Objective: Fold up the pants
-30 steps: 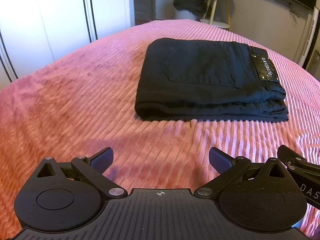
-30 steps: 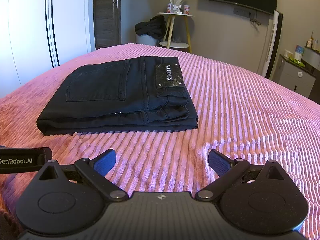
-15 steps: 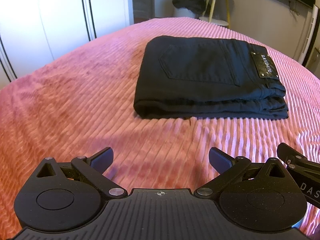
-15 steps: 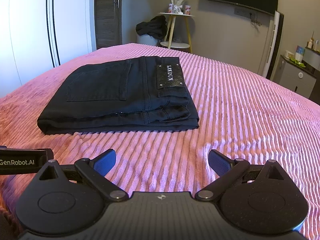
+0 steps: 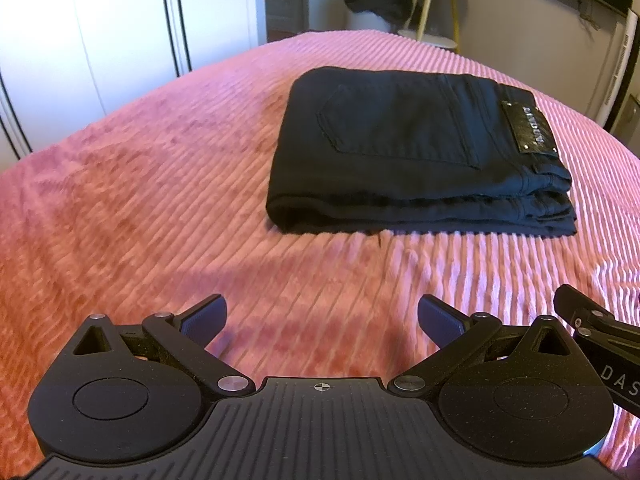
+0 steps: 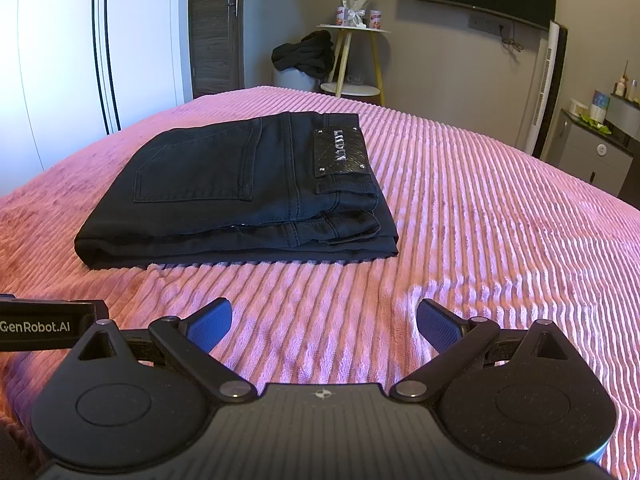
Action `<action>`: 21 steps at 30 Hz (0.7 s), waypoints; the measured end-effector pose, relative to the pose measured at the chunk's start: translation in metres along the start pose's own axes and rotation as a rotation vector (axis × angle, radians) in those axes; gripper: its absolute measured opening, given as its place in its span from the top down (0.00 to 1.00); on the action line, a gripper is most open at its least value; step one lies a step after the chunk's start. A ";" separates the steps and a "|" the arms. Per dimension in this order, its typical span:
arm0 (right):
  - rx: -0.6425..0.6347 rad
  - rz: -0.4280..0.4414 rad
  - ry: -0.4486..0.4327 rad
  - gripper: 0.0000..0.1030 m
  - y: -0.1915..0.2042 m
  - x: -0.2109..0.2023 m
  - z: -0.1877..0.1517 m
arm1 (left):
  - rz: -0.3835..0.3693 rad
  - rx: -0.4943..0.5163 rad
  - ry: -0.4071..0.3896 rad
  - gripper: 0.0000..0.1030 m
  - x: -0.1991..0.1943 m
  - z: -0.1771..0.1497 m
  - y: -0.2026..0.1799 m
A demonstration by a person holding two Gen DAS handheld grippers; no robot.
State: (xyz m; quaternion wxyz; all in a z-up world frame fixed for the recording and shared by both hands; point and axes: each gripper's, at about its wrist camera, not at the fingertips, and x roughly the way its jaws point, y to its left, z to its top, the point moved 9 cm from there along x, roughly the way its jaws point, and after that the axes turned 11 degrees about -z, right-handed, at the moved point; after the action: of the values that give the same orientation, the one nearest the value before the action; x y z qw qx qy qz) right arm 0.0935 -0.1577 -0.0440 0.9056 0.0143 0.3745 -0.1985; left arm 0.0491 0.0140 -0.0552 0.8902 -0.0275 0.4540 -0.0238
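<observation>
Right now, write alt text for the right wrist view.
Black pants lie folded in a neat rectangle on a pink ribbed bedspread, leather waistband patch facing up. The right gripper hangs open and empty in front of them, touching nothing.

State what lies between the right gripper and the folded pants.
Only bare pink ribbed bedspread lies between the right gripper and the pants, in the right wrist view.

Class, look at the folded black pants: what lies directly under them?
The black pants lie on the pink ribbed bedspread, which shows all round them. The patch beneath is covered, so anything else there cannot be seen.
</observation>
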 end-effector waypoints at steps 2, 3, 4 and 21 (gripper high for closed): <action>0.000 0.001 0.001 0.04 0.000 0.000 0.000 | -0.006 -0.005 0.003 0.00 0.001 0.000 0.001; 0.000 0.001 0.001 0.04 0.000 0.000 0.000 | -0.008 -0.007 0.005 0.00 0.001 0.000 0.001; 0.000 0.000 0.000 0.04 0.000 0.000 0.000 | -0.011 -0.009 0.006 0.00 0.002 0.000 0.002; -0.001 0.006 0.004 0.04 0.000 0.001 -0.002 | -0.029 -0.011 0.023 0.00 0.004 -0.001 0.001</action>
State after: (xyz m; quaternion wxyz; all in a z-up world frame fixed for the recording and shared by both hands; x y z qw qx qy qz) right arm 0.0931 -0.1583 -0.0462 0.9054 0.0154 0.3765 -0.1958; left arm 0.0504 0.0145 -0.0587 0.8844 -0.0387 0.4637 -0.0346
